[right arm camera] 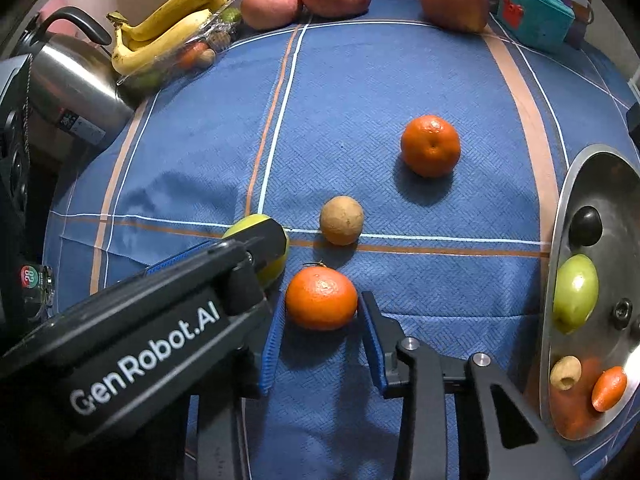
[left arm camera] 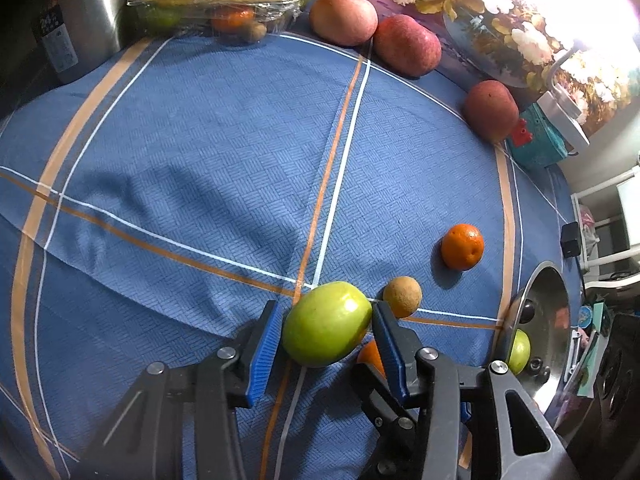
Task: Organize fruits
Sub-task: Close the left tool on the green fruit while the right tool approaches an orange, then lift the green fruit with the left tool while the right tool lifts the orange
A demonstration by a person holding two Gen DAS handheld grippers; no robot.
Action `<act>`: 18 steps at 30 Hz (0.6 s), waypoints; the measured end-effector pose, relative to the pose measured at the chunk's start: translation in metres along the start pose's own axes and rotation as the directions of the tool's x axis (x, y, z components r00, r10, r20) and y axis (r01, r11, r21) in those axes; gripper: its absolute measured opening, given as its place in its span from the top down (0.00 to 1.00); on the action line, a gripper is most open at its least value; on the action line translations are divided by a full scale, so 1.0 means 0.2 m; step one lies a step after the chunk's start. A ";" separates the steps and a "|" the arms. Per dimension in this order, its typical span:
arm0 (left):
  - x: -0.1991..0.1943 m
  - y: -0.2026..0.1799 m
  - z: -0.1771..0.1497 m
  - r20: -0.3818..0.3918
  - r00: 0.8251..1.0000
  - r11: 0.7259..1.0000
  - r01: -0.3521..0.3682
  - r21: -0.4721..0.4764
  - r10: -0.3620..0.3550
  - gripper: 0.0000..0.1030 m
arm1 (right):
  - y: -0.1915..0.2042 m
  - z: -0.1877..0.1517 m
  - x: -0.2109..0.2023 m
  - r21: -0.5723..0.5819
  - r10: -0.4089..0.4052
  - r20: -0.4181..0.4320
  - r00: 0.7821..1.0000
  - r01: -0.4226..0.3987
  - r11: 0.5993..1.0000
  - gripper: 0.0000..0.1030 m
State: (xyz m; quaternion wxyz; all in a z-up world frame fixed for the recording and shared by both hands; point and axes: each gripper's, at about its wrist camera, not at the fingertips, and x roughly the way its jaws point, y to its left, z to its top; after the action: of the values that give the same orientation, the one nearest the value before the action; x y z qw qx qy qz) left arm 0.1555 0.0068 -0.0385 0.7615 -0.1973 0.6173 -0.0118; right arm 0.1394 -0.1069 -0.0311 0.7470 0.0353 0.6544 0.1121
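Mostly unsorted: left gripper (left arm camera: 326, 326) pinching green apple (left arm camera: 327, 323), right gripper (right arm camera: 320, 332) closing around near orange (right arm camera: 321, 298), neither lifted; far orange (right arm camera: 430, 146), brown fruit (right arm camera: 341, 220) left on cloth (right arm camera: 400, 80).

Apple (left arm camera: 326, 322) sat between left gripper (left arm camera: 324, 334) fingers; tangerine (right arm camera: 321, 298) between right gripper (right arm camera: 318, 336) fingers, just right of the apple. Small round fruit (right arm camera: 341, 220) behind both, second tangerine (right arm camera: 430, 146) farther back-right. Metal bowl (right arm camera: 560, 216) at right edge; bananas (right arm camera: 168, 28) far back-left on a plastic tray (right arm camera: 200, 46).
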 end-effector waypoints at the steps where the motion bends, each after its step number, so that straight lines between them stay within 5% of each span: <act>1: 0.00 0.00 0.00 0.001 1.000 1.000 -0.003 0.001 0.003 0.52 | 0.00 0.00 0.00 0.000 0.002 -0.001 1.000 -0.002 1.000 0.63; 12: -0.06 0.04 0.00 0.051 0.997 0.997 -0.047 -0.060 0.050 0.52 | -0.05 -0.03 -0.05 0.019 0.021 0.006 1.000 -0.021 1.000 0.63; 18: -0.12 0.10 0.01 0.092 0.991 0.991 -0.085 -0.103 0.095 0.53 | -0.11 -0.03 -0.13 0.045 -0.034 0.034 0.999 0.032 0.998 0.63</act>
State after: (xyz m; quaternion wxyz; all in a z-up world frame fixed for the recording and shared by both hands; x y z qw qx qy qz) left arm 0.1477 0.0330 -0.0212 0.7796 -0.2069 0.5877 0.0626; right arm 0.1329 -0.1346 -0.0122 0.7591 0.0429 0.6440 0.0847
